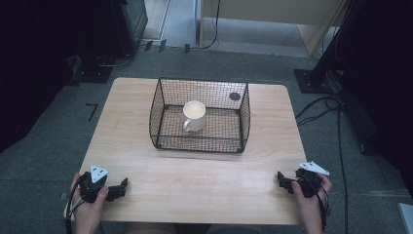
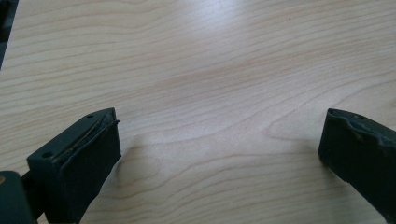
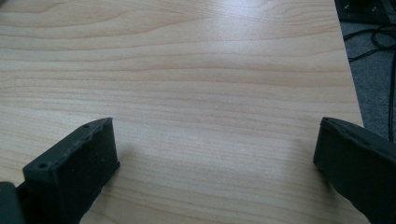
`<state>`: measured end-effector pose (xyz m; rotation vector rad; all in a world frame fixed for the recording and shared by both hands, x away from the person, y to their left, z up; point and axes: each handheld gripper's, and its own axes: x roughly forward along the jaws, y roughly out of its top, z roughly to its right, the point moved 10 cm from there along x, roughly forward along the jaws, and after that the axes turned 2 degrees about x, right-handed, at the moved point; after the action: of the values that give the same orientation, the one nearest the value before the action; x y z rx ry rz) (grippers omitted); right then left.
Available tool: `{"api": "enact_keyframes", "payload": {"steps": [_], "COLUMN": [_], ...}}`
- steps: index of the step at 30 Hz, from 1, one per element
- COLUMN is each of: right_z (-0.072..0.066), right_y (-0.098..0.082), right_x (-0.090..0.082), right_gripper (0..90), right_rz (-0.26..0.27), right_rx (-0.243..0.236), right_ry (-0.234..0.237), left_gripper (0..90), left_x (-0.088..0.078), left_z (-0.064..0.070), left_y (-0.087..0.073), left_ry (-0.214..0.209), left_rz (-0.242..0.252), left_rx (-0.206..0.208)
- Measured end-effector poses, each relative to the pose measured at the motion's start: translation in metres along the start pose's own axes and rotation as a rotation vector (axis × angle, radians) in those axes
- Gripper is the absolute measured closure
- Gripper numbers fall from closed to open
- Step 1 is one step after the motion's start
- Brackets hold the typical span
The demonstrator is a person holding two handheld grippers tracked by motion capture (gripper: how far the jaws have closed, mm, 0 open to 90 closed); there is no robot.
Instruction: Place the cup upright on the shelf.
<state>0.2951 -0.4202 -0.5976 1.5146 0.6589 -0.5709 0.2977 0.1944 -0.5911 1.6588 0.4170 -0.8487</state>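
Note:
A white mug [image 1: 194,116] stands upright inside a black wire basket [image 1: 199,144] at the middle back of the wooden table [image 1: 195,180]. My left gripper [image 1: 122,187] rests near the table's front left corner, held by a hand. In the left gripper view its jaws are wide apart over bare wood, so the left gripper [image 2: 219,133] is open and holds nothing. My right gripper [image 1: 283,180] sits near the front right corner, in the other hand. Bare wood also lies between the jaws of the right gripper [image 3: 215,140], which is open.
A small dark round mark [image 1: 234,96] lies on the table behind the basket. Grey carpet surrounds the table, with cables [image 1: 316,109] on the right and black stands at the back corners. The table's right edge [image 3: 348,60] runs close to my right gripper.

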Motion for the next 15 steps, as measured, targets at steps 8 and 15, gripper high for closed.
{"api": "enact_keyframes", "payload": {"steps": [8,15], "right_z": [0.0,0.0], "right_y": [0.0,0.0], "right_x": [0.0,0.0], "right_gripper": [0.0,0.0], "right_rz": [0.0,0.0], "right_rx": [0.0,0.0], "right_ry": [0.0,0.0], "left_gripper": [0.0,0.0], "left_x": [-0.0023,-0.0009], "left_z": [-0.0094,-0.0106], "left_y": [-0.0051,-0.0038], "left_ry": [-0.017,-0.004], "left_rz": [-0.013,-0.012], "left_rx": [-0.029,-0.045]}}
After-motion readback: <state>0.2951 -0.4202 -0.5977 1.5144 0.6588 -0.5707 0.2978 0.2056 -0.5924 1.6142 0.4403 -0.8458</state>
